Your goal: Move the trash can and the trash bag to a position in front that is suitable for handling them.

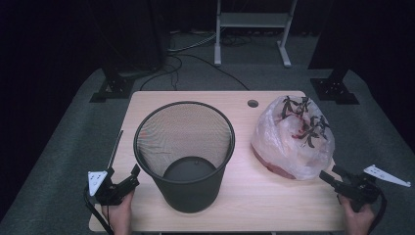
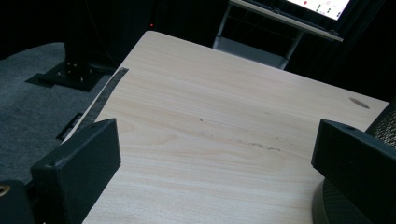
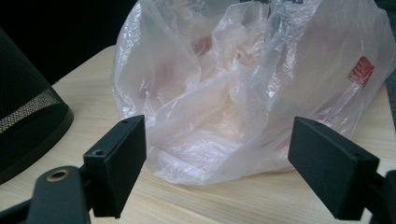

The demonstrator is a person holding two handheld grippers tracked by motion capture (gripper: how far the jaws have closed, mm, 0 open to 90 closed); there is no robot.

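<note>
Dark room, grey carpet, black drapes all round; a pale metal stand (image 1: 254, 22) at the back and loose cables on the floor. A light wood tabletop (image 1: 244, 196) sits centre, with a small round hole (image 1: 252, 103) near its far edge.

Black mesh waste bin (image 1: 184, 152) stands upright on the left-centre of the tabletop, open mouth up, solid dark bottom visible inside. To its right, well apart from it, a translucent plastic bag (image 1: 293, 142) lies slumped on the tabletop, crumpled, with dark printed marks on its top and a small red label on one side (image 3: 361, 72). Contents pinkish, cannot make out what.

Left tongs (image 1: 133, 177): held in a hand at the near left corner, just beside the bin's lower wall. In the left gripper view the left tongs (image 2: 212, 154) have jaws spread wide, bare wood between them, nothing held; bin's mesh edge (image 2: 385, 121) behind the right-hand jaw.

Right tongs (image 1: 329, 175): held in a hand at the near right edge, tips close to the bag's near lower side; contact cannot be told from above. In the right gripper view the right tongs (image 3: 215, 156) stand wide apart, the bag (image 3: 243, 93) bulging directly ahead between them, jaws not closed on it. Bin wall (image 3: 28, 107) at that view's left.
</note>
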